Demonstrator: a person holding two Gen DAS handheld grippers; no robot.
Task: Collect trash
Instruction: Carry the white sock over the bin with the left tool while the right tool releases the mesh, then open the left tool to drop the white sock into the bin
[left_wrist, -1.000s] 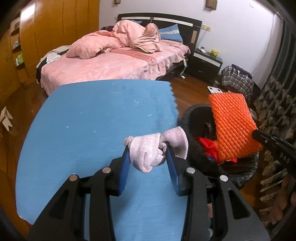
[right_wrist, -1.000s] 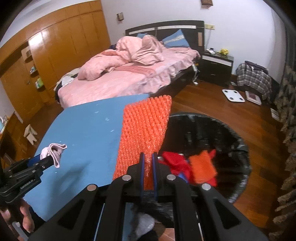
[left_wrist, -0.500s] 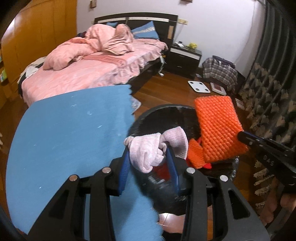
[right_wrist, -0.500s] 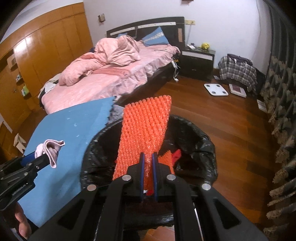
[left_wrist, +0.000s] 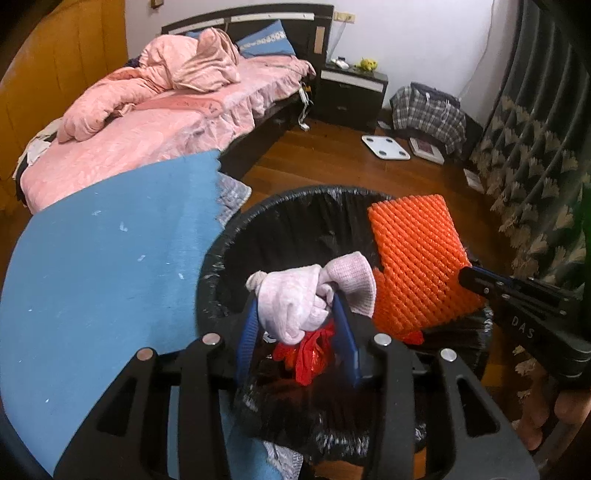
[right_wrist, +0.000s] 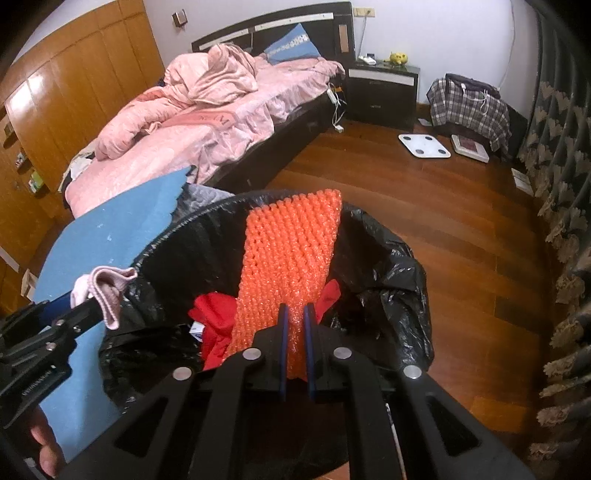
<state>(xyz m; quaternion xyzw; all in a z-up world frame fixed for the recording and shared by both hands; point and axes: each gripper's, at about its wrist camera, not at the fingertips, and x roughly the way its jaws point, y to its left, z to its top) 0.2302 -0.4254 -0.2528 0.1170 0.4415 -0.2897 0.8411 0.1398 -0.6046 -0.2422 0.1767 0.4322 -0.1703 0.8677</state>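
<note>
My left gripper (left_wrist: 295, 314) hangs over the black-lined trash bin (left_wrist: 295, 194), with a crumpled pink sock (left_wrist: 291, 295) between its blue pads. Its jaws are opening, and the sock still sits against both pads. My right gripper (right_wrist: 295, 310) is shut on the lower end of an orange foam net (right_wrist: 291, 251), which stands up over the bin's (right_wrist: 388, 236) mouth. Red scraps (right_wrist: 214, 314) lie inside the bin. In the right wrist view the left gripper (right_wrist: 74, 306) and sock (right_wrist: 107, 291) are at the bin's left rim. In the left wrist view the net (left_wrist: 417, 258) and right gripper (left_wrist: 476, 280) are on the right.
A blue padded surface (left_wrist: 103, 266) borders the bin on the left. Beyond it are a pink bed (left_wrist: 147, 140), a dark nightstand (left_wrist: 351, 96), a white scale (left_wrist: 385, 147) on the wooden floor and a plaid bag (left_wrist: 428, 107). A patterned curtain (left_wrist: 535, 184) hangs on the right.
Both grippers have moved off the blue surface to over the bin and sunk lower, carrying the sock and the net. The left jaws look slightly wider.
</note>
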